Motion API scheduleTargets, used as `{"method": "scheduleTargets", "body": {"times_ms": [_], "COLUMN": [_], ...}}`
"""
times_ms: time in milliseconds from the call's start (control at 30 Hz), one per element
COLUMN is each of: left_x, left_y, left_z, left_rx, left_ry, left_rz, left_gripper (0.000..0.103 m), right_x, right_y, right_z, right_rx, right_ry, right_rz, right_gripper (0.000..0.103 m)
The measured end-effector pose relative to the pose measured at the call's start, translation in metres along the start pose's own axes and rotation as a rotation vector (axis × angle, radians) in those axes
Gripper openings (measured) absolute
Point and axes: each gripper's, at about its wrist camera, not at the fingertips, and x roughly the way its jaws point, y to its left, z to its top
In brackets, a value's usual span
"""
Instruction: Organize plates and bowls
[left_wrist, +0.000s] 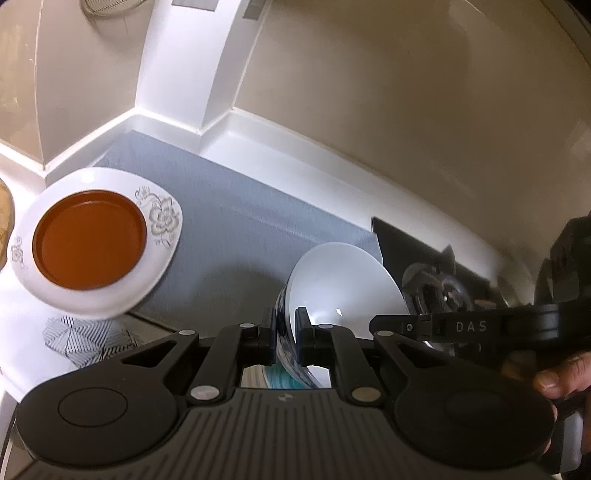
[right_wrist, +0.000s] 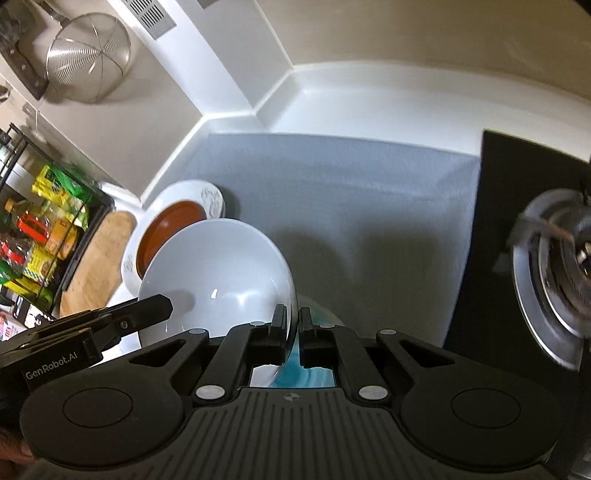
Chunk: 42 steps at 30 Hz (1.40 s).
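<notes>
Bowl (left_wrist: 343, 280), white, hangs tilted above grey mat (left_wrist: 236, 221): left gripper (left_wrist: 285, 326) & right gripper (right_wrist: 293, 326) each clamped on opposite rim edges. Risk: thin rim grips slip, bowl drops onto teal plate (right_wrist: 314, 376) below.

A teal-patterned plate (right_wrist: 314, 373) lies mostly hidden under the white ceramic bowl (right_wrist: 221, 273); the steel gas burner (right_wrist: 554, 273) blurs at frame's edge.

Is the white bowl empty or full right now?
Empty. The white bowl, pinched at its rim by both grippers, shows a bare glossy interior in both wrist views, with nothing inside.
</notes>
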Motion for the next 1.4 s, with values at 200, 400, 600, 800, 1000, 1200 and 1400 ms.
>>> {"method": "scheduleTargets", "body": {"times_ms": [200, 400, 600, 800, 1000, 1200, 1400], "left_x": [0.006, 0.013, 0.016, 0.019, 0.024, 0.026, 0.027], "left_y": [0.001, 0.004, 0.002, 0.000, 0.003, 0.005, 0.004], "left_z": [-0.009, -0.015, -0.018, -0.019, -0.022, -0.023, -0.025], "left_rx": [-0.008, -0.026, -0.029, -0.031, -0.054, -0.070, -0.068], "left_ry": [0.037, 0.070, 0.076, 0.075, 0.087, 0.090, 0.095], "left_rz": [0.006, -0.001, 0.001, 0.012, 0.020, 0.026, 0.037], "left_gripper": [0.010, 0.009, 0.009, 0.009, 0.009, 0.008, 0.008], "right_x": [0.007, 0.011, 0.014, 0.015, 0.018, 0.021, 0.023], "right_y": [-0.002, 0.000, -0.004, -0.008, -0.007, -0.007, -0.008], "right_z": [-0.016, -0.024, -0.027, -0.030, -0.029, -0.029, -0.029], "right_rx": [0.021, 0.021, 0.025, 0.036, 0.039, 0.039, 0.042], "right_ry": [0.037, 0.052, 0.062, 0.067, 0.070, 0.075, 0.071], "right_rz": [-0.018, -0.048, -0.067, -0.068, -0.072, -0.077, -0.081], "right_gripper": [0.007, 0.007, 0.007, 0.007, 0.007, 0.006, 0.006]}}
